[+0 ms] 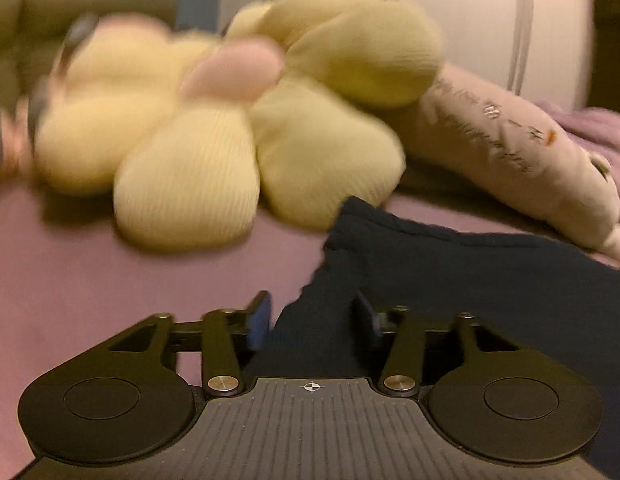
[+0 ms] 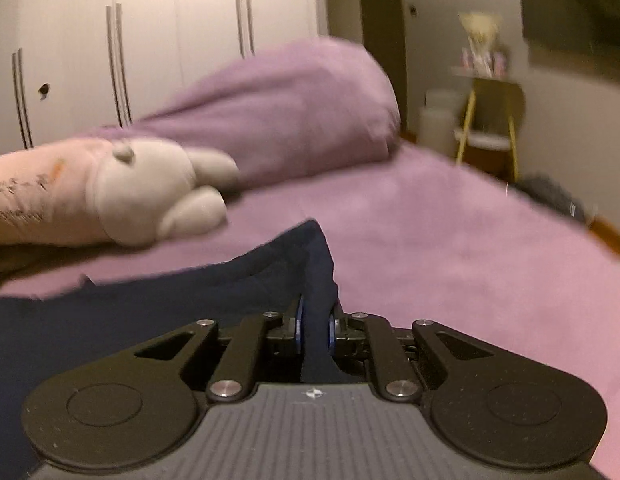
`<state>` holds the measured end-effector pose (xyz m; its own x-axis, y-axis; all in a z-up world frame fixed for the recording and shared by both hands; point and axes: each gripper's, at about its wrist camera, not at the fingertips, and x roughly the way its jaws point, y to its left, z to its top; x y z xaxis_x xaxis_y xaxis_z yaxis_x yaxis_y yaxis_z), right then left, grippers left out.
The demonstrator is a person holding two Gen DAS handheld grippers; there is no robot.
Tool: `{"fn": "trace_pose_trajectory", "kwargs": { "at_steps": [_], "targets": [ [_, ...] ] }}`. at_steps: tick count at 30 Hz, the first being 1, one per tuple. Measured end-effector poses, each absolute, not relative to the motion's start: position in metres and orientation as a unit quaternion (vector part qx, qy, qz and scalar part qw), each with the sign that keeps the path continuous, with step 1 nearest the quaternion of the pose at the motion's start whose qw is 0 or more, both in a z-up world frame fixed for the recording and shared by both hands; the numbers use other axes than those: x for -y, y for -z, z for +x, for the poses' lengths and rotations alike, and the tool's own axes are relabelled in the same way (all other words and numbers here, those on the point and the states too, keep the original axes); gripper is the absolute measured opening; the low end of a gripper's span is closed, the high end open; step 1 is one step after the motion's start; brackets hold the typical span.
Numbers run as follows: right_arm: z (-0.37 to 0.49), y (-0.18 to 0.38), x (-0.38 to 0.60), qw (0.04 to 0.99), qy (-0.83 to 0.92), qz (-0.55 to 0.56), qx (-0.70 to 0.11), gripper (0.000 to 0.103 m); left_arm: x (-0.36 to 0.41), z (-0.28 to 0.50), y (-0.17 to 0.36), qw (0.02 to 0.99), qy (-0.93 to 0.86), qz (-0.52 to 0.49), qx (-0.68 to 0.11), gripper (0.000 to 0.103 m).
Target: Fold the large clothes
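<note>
Inspecting scene: a dark navy fabric garment [image 1: 470, 280] lies spread across a bed under a mauve cotton bedsheet [image 1: 70, 300], both tongs at its near edge.
Garment position: on the sheet, in front of the soft toys, its far edge raised in a soft ridge; its full outline runs past both views.
Left gripper [image 1: 313, 320]: jaws spread, navy cloth lying between the blue pads [image 1: 257, 322] but not pressed by them; nothing is held on this side.
Right gripper [image 2: 315, 326]: jaws nearly together, pinching a bunched fold of the navy cloth, which stands up in a peak just beyond the fingertips.
Surroundings: a pale yellow ribbed flower-shaped cushion [image 1: 214, 136] and a long pink-and-cream plush toy [image 2: 110, 196] lie near the garment's far edge; a heaped mauve duvet [image 2: 290, 108] sits further back before white wardrobe doors [image 2: 150, 32].
Image quality: both views are smeared, so fine creases cannot be read.
Progress, as judged: early or mid-fold. No neat rectangle is visible; the cloth looks loose and uneven.
Outstanding, as judged: the left side needs a fresh grip, then the held edge wants carrying over and flattening.
</note>
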<state>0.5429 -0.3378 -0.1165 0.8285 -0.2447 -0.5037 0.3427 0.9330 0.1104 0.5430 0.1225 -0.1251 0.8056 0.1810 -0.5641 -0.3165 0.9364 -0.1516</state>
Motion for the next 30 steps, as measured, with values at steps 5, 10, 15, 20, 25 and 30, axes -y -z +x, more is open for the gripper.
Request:
{"fn": "trace_pose_trajectory", "kwargs": {
  "at_steps": [5,10,15,20,25,30],
  "targets": [
    [0.549,0.146,0.357,0.943,0.141,0.158,-0.258,0.02,-0.14,0.542,0.142,0.933,-0.138,-0.174,-0.283,0.08],
    [0.54,0.138,0.372,0.939,0.13,0.206,-0.242,0.038,-0.147,0.529,0.127,0.931,-0.141,-0.183,-0.284,0.091],
    [0.501,0.101,0.355,0.961,0.085,0.182,-0.191,0.041,-0.135,0.515,0.088,0.94,-0.097,-0.16,-0.286,0.097],
    [0.52,0.088,0.288,0.971,-0.034,0.099,-0.214,0.033,-0.092,0.538,0.084,0.958,-0.074,-0.093,-0.261,0.098],
    [0.564,0.128,0.277,0.954,-0.042,0.04,-0.295,0.017,-0.092,0.553,0.128,0.949,-0.097,-0.056,-0.294,0.101],
    [0.553,0.14,0.36,0.946,0.008,0.209,-0.249,0.0,-0.128,0.548,0.134,0.935,-0.104,-0.163,-0.296,0.102]
  ]
}}
